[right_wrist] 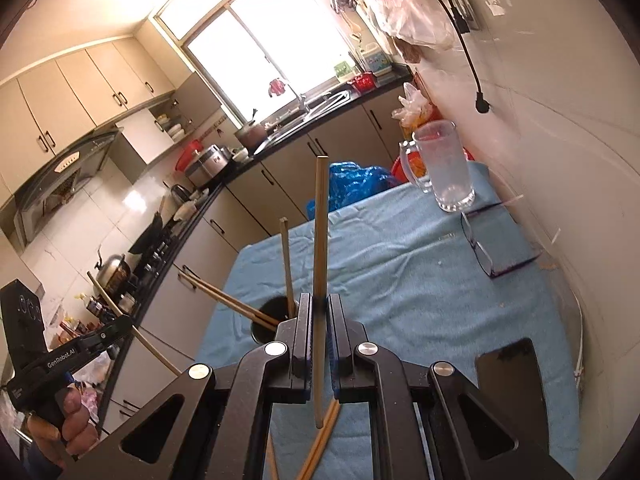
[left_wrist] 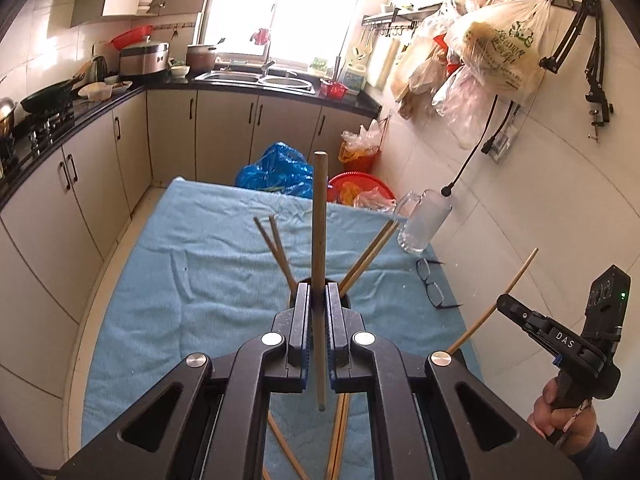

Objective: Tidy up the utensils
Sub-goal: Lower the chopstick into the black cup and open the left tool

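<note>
Now left claw (left_wrist: 319,300) grips one chopstick (left_wrist: 319,240); right claw (right_wrist: 319,312) clamps another chopstick (right_wrist: 320,240).

Two grippers are shown, the left gripper (left_wrist: 319,292) and the right gripper (right_wrist: 319,304), each clamped on one chopstick (left_wrist: 319,240) (right_wrist: 320,240). Four further chopsticks (left_wrist: 276,246) are counted in one dark holder (right_wrist: 269,316); at least three more (left_wrist: 340,436) lie on the blue cloth (left_wrist: 200,280). One glass mug (right_wrist: 446,172), one pair of spectacles (right_wrist: 480,248) and one dark phone (right_wrist: 510,368) complete the count.
</note>
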